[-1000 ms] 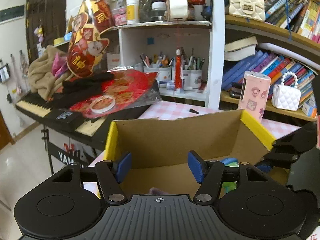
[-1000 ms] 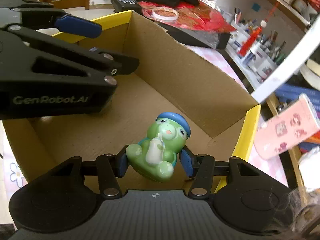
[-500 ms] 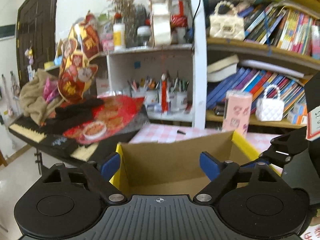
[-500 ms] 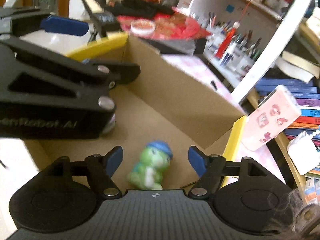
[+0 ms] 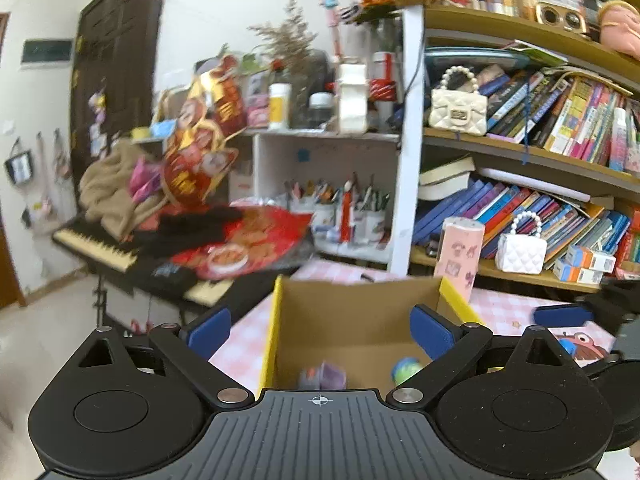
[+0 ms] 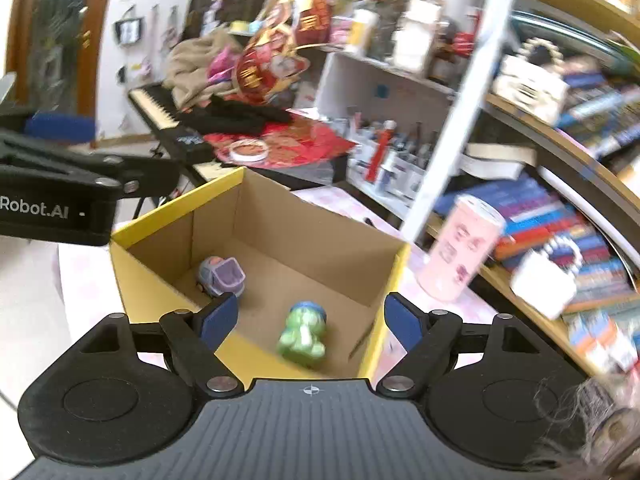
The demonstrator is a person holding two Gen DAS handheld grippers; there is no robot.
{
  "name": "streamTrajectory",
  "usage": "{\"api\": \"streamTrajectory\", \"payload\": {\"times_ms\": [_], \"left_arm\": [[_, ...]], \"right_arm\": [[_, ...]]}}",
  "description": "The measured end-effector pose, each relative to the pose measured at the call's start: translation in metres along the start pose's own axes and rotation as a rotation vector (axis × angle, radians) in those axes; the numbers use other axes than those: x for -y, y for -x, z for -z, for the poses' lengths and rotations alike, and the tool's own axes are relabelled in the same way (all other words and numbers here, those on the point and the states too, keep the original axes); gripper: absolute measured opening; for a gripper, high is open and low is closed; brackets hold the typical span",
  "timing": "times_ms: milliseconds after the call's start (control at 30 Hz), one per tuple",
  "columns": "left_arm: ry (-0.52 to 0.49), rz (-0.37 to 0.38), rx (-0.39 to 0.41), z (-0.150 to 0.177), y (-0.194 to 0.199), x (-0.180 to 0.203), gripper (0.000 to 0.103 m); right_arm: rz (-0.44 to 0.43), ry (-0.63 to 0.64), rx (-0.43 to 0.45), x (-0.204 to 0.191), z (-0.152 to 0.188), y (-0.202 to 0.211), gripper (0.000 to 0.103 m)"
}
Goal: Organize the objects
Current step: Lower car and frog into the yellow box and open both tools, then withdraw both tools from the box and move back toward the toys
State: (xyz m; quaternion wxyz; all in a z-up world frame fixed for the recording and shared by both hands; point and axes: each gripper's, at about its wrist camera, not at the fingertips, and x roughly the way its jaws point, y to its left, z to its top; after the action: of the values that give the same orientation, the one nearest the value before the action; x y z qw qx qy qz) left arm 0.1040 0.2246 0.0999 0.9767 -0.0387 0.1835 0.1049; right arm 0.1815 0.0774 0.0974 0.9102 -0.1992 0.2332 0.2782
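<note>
A cardboard box with yellow flaps stands on the pink checked table and also shows in the left wrist view. Inside lie a green frog toy with a blue cap and a purple toy; both show blurred in the left wrist view, the frog and the purple toy. My right gripper is open and empty above the box's near edge. My left gripper is open and empty, raised over the box's near side; it also shows in the right wrist view.
A pink tin stands on the table right of the box. Shelves with books and a white handbag lie behind. A keyboard piano piled with cloth and red decorations stands to the left. A pen-holder cubby is at the back.
My right gripper opened and let the frog toy drop into the box, then pulled up and back. My left gripper opened wider and rose out of the box.
</note>
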Motion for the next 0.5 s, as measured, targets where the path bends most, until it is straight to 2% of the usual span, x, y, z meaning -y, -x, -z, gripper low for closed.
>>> {"api": "streamTrajectory", "payload": {"times_ms": [200, 333, 433, 500], "left_arm": [[0.061, -0.038, -0.062, 0.034, 0.029, -0.003, 0.098], [0.093, -0.125, -0.086, 0.063, 0.053, 0.001, 0.098], [0.105, -0.134, -0.119, 0.081, 0.067, 0.004, 0.098], [0.1, -0.112, -0.148, 0.091, 0.075, 0.006, 0.098]], "right_arm": [[0.096, -0.162, -0.036, -0.017, 0.04, 0.035, 0.079], [0.19, -0.29, -0.062, -0.034, 0.072, 0.057, 0.079], [0.244, -0.327, -0.07, -0.052, 0.095, 0.074, 0.079], [0.265, -0.334, -0.073, -0.059, 0.107, 0.083, 0.079]]}}
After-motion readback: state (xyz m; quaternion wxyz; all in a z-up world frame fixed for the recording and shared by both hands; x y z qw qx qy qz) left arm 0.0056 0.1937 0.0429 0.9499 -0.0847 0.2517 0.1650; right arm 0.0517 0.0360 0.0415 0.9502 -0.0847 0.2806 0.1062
